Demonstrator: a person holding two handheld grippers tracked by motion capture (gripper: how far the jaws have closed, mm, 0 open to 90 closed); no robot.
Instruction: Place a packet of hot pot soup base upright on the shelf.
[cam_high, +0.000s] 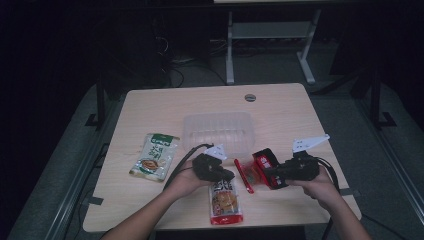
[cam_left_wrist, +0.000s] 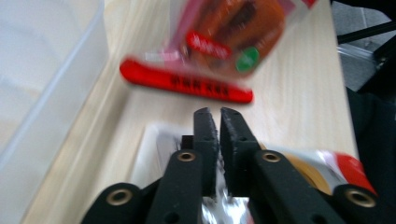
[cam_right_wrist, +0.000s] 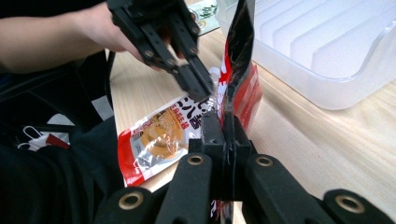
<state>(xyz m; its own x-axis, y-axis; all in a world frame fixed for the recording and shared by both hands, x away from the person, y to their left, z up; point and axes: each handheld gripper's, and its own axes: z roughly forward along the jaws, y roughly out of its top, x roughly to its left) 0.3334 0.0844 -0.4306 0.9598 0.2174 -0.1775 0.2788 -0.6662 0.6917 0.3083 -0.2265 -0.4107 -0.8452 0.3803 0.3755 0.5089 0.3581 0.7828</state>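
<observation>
Right tool (cam_high: 272, 172) at lower right of the high view, hand level, clamped on upright red snack packet (cam_high: 261, 167), left tool (cam_high: 224, 175) lower centre, jaws narrowly apart, empty, above orange packet (cam_high: 225, 202) on table (cam_high: 280, 107)

A clear plastic container (cam_high: 219, 131) stands on the light wooden counter (cam_high: 280, 112), near its middle, and its inside has ribbed walls. A green and white food packet (cam_high: 154, 155) lies flat to the left of the container, a little apart from it. A small round grey cap (cam_high: 250, 97) sits in the counter top near the far edge. Behind the counter, white metal legs of another desk (cam_high: 306, 60) stand on the grey floor (cam_high: 260, 70).
</observation>
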